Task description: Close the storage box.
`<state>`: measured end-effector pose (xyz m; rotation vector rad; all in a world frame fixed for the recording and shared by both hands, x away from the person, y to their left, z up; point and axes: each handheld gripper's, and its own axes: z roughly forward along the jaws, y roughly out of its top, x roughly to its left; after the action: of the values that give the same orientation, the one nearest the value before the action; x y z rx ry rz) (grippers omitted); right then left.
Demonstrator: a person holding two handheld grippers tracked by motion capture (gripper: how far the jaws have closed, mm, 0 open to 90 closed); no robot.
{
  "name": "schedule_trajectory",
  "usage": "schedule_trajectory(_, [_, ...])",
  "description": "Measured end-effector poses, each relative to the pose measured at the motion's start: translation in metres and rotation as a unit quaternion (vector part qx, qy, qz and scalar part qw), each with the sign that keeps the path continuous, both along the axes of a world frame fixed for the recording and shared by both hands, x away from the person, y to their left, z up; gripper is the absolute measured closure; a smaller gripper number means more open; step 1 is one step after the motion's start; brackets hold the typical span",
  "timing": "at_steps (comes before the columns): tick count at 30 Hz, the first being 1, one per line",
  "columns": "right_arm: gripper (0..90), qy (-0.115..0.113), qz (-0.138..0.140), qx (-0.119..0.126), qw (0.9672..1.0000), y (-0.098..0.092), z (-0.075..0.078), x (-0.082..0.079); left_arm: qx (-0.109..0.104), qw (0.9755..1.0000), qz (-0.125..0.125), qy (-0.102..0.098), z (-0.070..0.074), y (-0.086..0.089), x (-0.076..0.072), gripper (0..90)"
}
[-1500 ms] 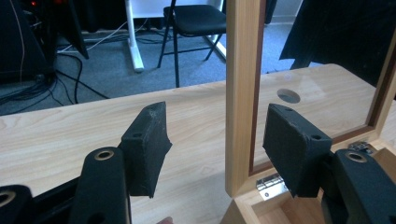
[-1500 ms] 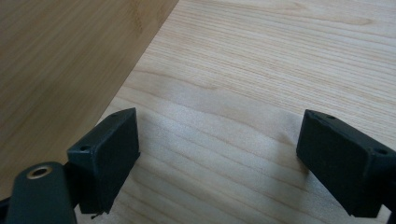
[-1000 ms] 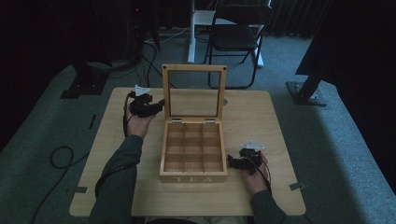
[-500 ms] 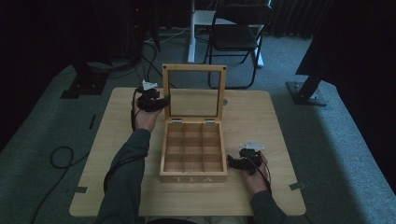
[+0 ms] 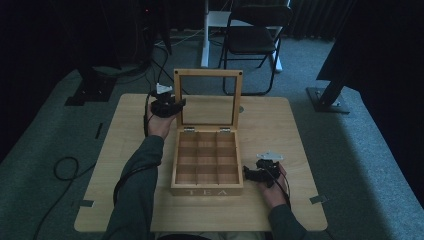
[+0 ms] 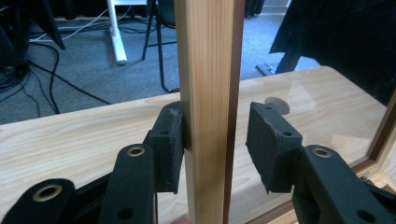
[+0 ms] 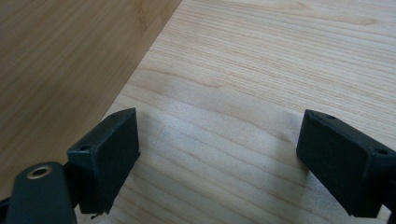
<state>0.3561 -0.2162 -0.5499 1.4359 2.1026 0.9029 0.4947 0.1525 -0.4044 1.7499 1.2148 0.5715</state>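
Currently the wooden tea box (image 5: 207,165) sits mid-table, lid (image 5: 207,98) upright. The left gripper (image 6: 212,144) has just been closing around the lid's side rail, one pad touching; closing the lid remains. The right gripper (image 7: 217,163) gapes empty beside the box.

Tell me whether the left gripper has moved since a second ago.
Yes. In the high view the left gripper has shifted toward the upright lid of the tea box; its jaws have just been closing around the lid's side post, one pad touching.
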Motion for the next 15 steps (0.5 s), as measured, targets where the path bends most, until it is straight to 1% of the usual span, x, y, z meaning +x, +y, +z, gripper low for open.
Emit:
schedule_trajectory(1, [12.7, 0.0, 0.0, 0.0, 1.0, 0.0, 0.0, 0.0, -0.004, 1.0, 0.001, 0.002, 0.0, 0.001, 0.0, 59.3])
schedule_trajectory(3, [12.7, 0.0, 0.0, 0.0, 1.0, 0.0, 0.0, 0.0, -0.004, 1.0, 0.001, 0.002, 0.0, 0.001, 0.0, 60.0])
schedule_trajectory(4, [12.7, 0.0, 0.0, 0.0, 1.0, 0.0, 0.0, 0.0, -0.008, 1.0, 0.003, 0.002, 0.0, 0.001, -0.002, 60.1])
schedule_trajectory(7, [12.7, 0.0, 0.0, 0.0, 1.0, 0.0, 0.0, 0.0, -0.007, 1.0, 0.004, -0.004, 0.0, 0.001, -0.006, 60.4])
schedule_trajectory(9, [12.7, 0.0, 0.0, 0.0, 1.0, 0.0, 0.0, 0.0, -0.007, 1.0, 0.004, -0.004, 0.0, 0.001, -0.006, 60.6])
schedule_trajectory(13, [12.7, 0.0, 0.0, 0.0, 1.0, 0.0, 0.0, 0.0, -0.011, 0.9999, 0.003, -0.012, 0.001, 0.002, -0.014, 60.7])
schedule_trajectory(15, [12.7, 0.0, 0.0, 0.0, 1.0, 0.0, 0.0, 0.0, -0.018, 0.9997, 0.006, -0.013, 0.001, 0.002, -0.017, 60.7])
